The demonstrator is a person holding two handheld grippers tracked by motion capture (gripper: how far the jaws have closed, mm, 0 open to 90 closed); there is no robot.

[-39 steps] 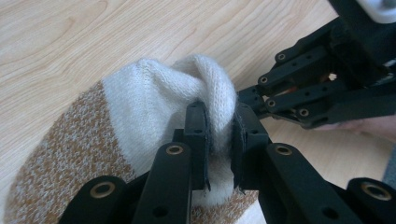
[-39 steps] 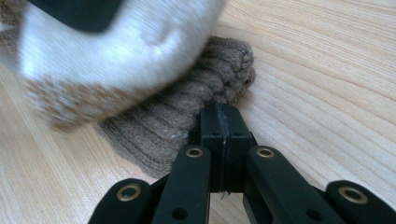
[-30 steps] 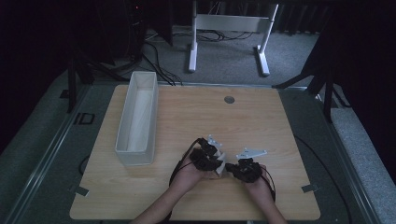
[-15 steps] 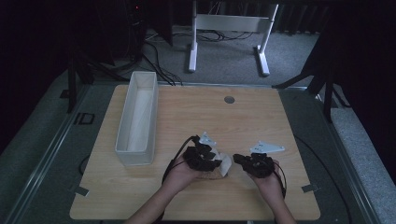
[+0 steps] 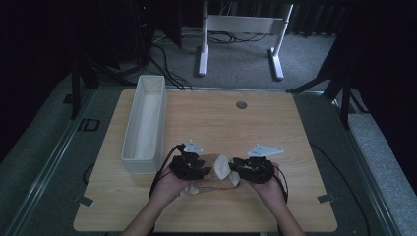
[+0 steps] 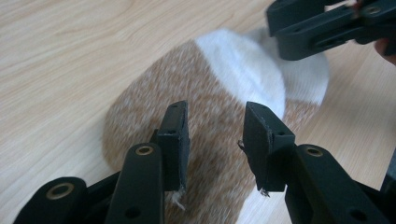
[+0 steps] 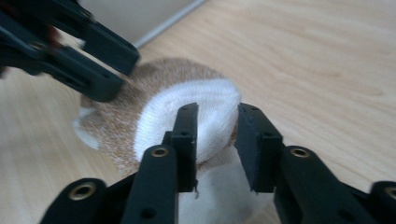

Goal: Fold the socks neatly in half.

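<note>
A tan-brown sock with white toe and heel patches (image 5: 216,172) lies on the wooden table (image 5: 211,118) near its front edge, between the two hands. My left gripper (image 5: 206,170) hovers over the sock's brown part (image 6: 215,154), jaws apart and nothing clamped between them. From the right, my right gripper (image 5: 236,168) reaches the raised white patch (image 7: 210,116), which sits just beyond its parted jaws. In the left gripper view the right gripper (image 6: 322,25) is at the top right. In the right gripper view the left gripper (image 7: 79,51) is at the upper left.
A long white bin (image 5: 145,123) stands along the table's left side, close to the left hand. A round grommet (image 5: 241,104) sits at the table's back centre. A white stand (image 5: 241,39) is on the floor beyond the table.
The two grippers, close together a second ago, have drawn apart. The right one shifted right, and the sock now lies spread between them.
</note>
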